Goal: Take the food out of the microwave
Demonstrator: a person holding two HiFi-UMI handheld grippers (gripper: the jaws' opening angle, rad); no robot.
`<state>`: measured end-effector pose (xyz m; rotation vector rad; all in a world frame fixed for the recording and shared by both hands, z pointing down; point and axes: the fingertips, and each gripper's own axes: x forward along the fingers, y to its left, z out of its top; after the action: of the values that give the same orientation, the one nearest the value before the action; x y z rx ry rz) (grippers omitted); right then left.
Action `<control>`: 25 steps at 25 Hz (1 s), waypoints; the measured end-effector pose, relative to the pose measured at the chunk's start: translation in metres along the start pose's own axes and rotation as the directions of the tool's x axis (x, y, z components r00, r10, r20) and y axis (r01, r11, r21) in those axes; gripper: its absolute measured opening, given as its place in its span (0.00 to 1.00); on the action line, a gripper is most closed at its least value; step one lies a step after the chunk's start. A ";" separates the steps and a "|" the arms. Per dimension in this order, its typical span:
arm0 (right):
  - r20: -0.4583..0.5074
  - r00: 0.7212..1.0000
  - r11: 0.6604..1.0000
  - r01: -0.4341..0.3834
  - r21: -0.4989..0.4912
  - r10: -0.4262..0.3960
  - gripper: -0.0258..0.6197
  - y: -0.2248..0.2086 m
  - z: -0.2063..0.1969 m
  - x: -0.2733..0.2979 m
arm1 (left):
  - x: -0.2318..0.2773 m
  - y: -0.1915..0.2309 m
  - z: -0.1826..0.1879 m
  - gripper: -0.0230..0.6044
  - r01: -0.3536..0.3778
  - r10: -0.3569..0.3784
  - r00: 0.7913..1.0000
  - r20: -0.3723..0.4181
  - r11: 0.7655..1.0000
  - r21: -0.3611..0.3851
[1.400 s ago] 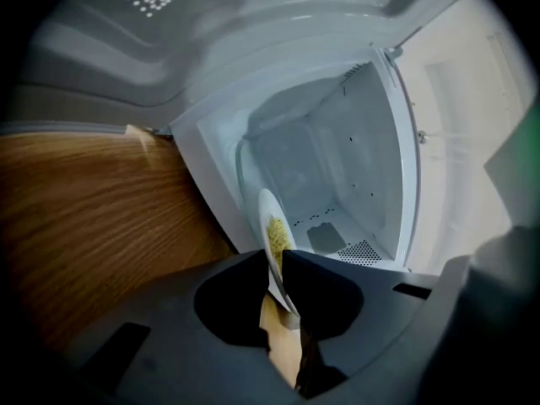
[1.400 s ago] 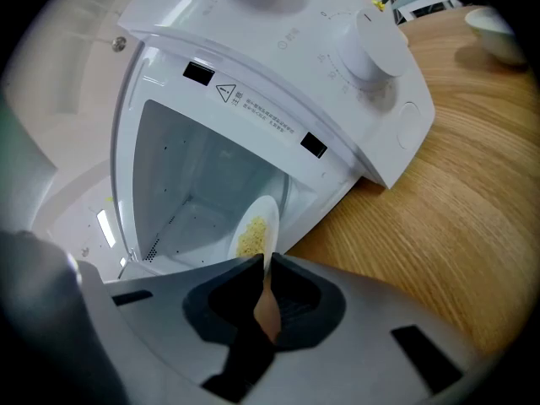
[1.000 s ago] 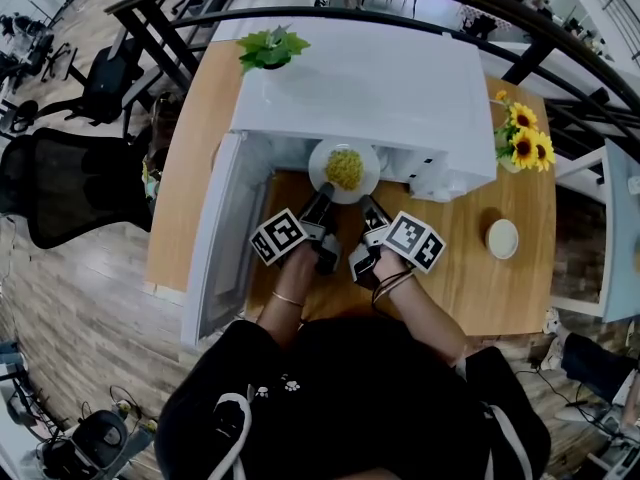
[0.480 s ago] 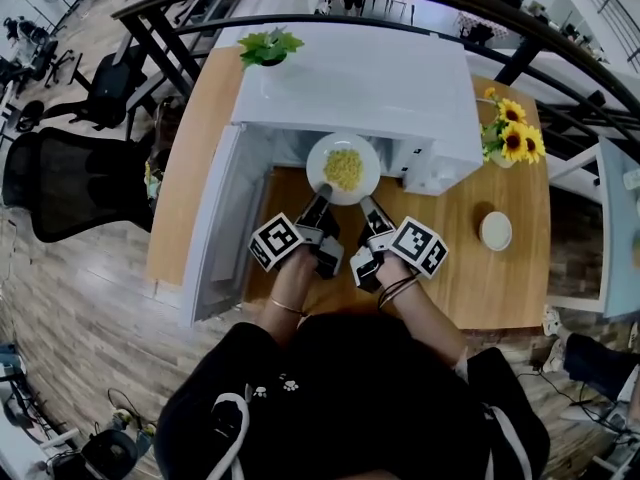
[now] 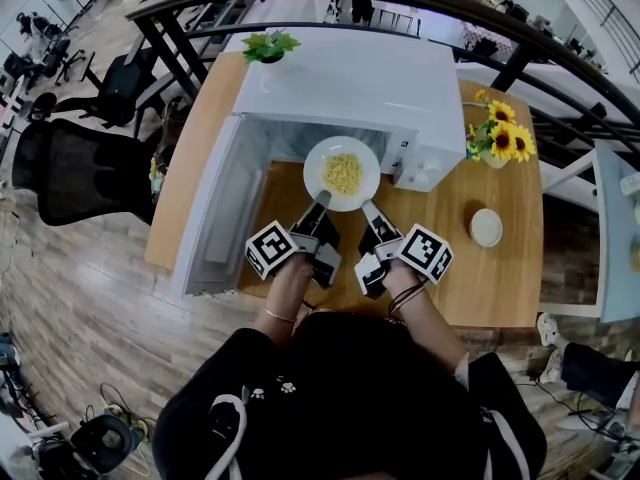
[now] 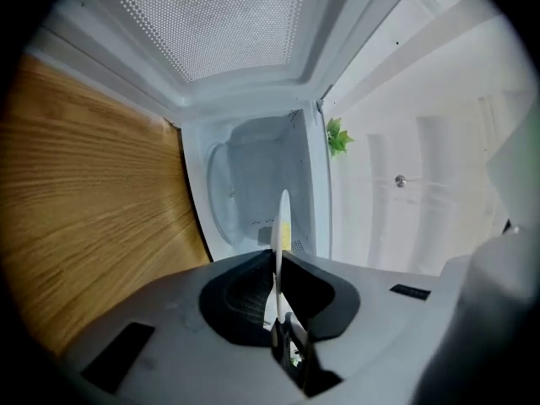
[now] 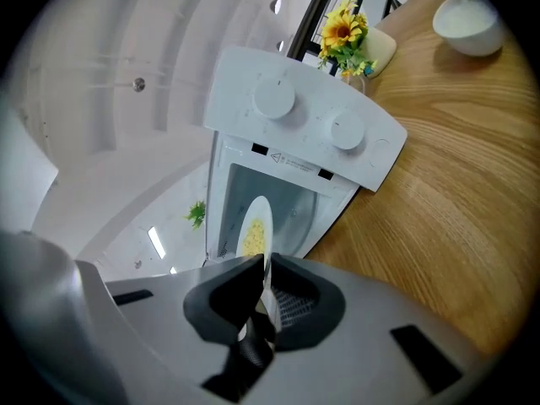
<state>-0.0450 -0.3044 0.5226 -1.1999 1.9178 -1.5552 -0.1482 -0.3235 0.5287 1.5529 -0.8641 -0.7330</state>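
My left gripper (image 5: 321,200) and right gripper (image 5: 367,208) each pinch tight on the near rim of the plate (image 5: 316,166). It carries the yellow food (image 5: 343,173) just outside the microwave (image 5: 350,78) mouth, over the table (image 5: 480,278). If my hands move unevenly, I judge the plate tilts and the food slides off.

— What sort of place is it?
— It looks like an open office with a kitchen corner. Black office chairs (image 5: 85,173) stand on plank flooring (image 5: 70,298) at the upper left; cables and gear (image 5: 85,440) lie at the lower left.
— And the kitchen part?
— A white microwave (image 5: 350,78), a potted plant (image 5: 268,45) and sunflowers (image 5: 497,136) on a wooden worktop (image 5: 500,278), mid-frame.
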 end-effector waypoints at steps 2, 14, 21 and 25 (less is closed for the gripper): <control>-0.002 1.000 1.000 -0.017 0.017 0.017 0.08 0.003 0.000 -0.011 | -0.005 -0.006 -0.009 0.08 0.012 -0.012 1.000 0.003 1.000 -0.010; -0.008 0.994 0.991 -0.105 0.085 0.106 0.07 0.018 0.000 -0.073 | -0.038 -0.049 -0.064 0.08 0.061 -0.061 0.998 -0.014 0.998 0.011; -0.017 0.990 0.980 -0.134 0.149 0.138 0.06 0.025 -0.004 -0.079 | -0.047 -0.065 -0.067 0.08 0.077 -0.077 0.997 0.004 0.997 0.013; -0.028 0.988 0.974 -0.143 0.175 0.150 0.06 0.025 -0.007 -0.079 | -0.052 -0.067 -0.066 0.08 0.070 -0.071 0.997 0.022 0.997 0.021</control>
<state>-0.0157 -0.2367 0.4856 -0.9396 1.8093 -1.6399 -0.1115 -0.2400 0.4723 1.6020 -0.8388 -0.7963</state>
